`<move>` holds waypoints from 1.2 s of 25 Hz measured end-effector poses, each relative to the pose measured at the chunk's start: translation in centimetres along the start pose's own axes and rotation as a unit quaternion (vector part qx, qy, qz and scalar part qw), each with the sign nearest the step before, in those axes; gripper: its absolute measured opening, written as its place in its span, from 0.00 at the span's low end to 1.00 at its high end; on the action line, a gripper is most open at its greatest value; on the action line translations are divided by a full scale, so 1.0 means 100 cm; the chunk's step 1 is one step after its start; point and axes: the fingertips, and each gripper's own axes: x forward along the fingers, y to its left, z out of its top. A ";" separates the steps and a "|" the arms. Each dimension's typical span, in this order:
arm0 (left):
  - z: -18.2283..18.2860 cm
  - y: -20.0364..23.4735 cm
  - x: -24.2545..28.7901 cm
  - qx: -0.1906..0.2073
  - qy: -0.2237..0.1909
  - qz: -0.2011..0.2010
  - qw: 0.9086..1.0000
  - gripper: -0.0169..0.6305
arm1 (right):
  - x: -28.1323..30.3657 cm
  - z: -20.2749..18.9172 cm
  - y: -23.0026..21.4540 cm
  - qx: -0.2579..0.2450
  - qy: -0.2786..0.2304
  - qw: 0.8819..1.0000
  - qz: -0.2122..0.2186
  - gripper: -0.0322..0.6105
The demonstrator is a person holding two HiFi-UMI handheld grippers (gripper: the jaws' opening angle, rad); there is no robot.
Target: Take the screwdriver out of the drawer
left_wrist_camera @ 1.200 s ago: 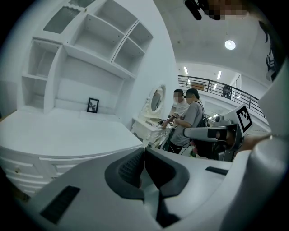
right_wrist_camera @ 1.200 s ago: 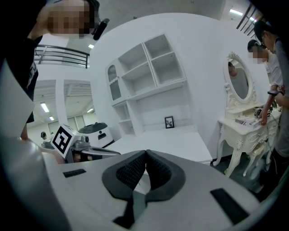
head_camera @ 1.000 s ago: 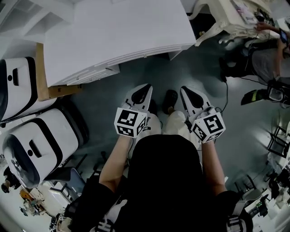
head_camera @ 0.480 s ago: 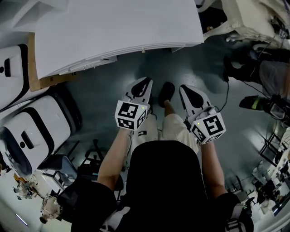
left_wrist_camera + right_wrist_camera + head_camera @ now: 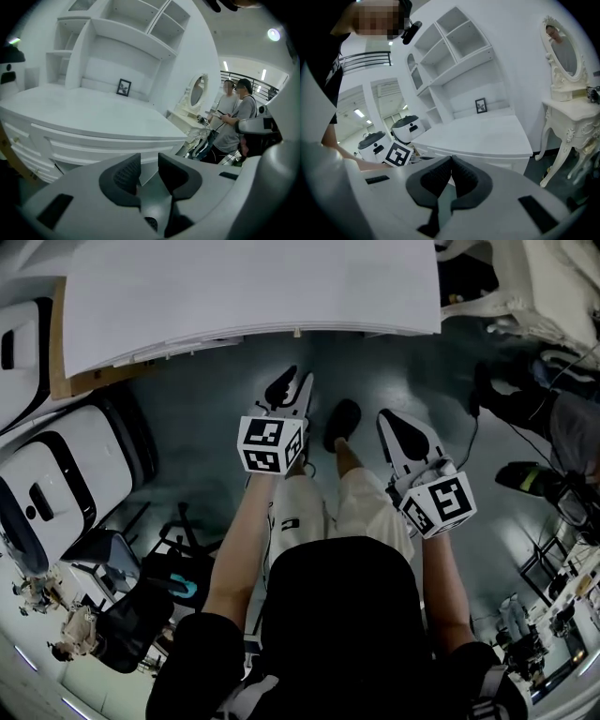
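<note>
Two grippers hover before the front edge of the white surface point(image 5: 253, 287) in the head view: the left gripper point(image 5: 293, 382) nearer that edge, the right gripper point(image 5: 386, 418) farther from it.

Left gripper view: the jaws have just been opening and stand released, with nothing between them. Shut drawers point(image 5: 79, 149) sit under the surface's front edge.

Right gripper view: the jaws are clenched together on nothing and aim at the surface.

No view shows the screwdriver.

Smooth matt white painted desk point(image 5: 253, 287) across the top, faintly shiny grey-green floor point(image 5: 206, 418) below, glossy white-and-black plastic casings point(image 5: 56, 493) at left, left tongs point(image 5: 149, 159) matt pale plastic, ribbed black pads point(image 5: 125, 174).
</note>
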 end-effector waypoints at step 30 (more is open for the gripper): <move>-0.048 0.088 0.131 -0.075 0.009 0.121 0.990 0.21 | 0.021 -0.031 -0.075 -0.002 0.050 0.998 0.034 0.08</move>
